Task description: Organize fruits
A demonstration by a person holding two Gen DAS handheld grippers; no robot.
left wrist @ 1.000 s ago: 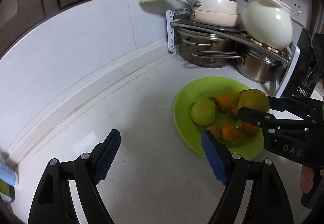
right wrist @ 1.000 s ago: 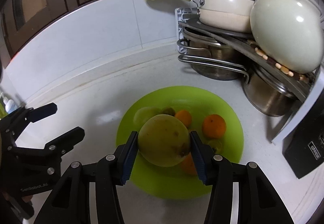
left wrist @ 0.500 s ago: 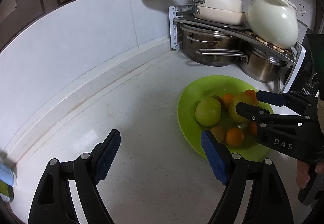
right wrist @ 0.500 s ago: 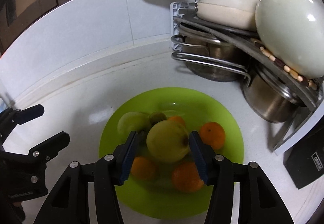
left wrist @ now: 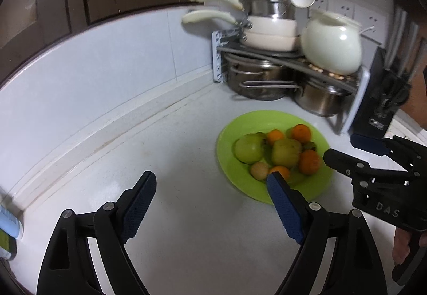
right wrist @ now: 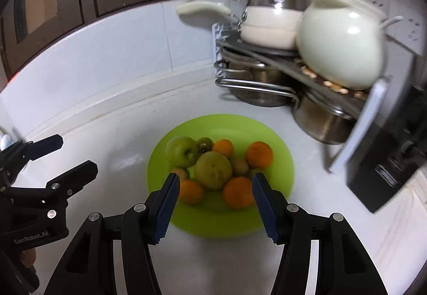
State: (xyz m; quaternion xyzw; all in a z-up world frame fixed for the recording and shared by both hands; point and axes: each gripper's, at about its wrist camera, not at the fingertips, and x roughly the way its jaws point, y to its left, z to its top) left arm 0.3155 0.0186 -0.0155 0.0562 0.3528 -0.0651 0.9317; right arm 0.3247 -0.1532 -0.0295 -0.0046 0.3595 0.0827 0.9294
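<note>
Having just opened its jaws, the right gripper (right wrist: 213, 204) is empty and the big yellow-green fruit (right wrist: 213, 170) now lies on the green plate (right wrist: 280, 183) at frame centre, so this placing looks finished.

Fruit-filled green plate (right wrist: 283, 159) beyond empty right claw (right wrist: 213, 189)

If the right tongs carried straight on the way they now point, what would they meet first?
Probably the big yellow-green fruit in the middle of the green plate, with oranges beside it; depth is hard to judge. The right tongs are open and empty.
</note>
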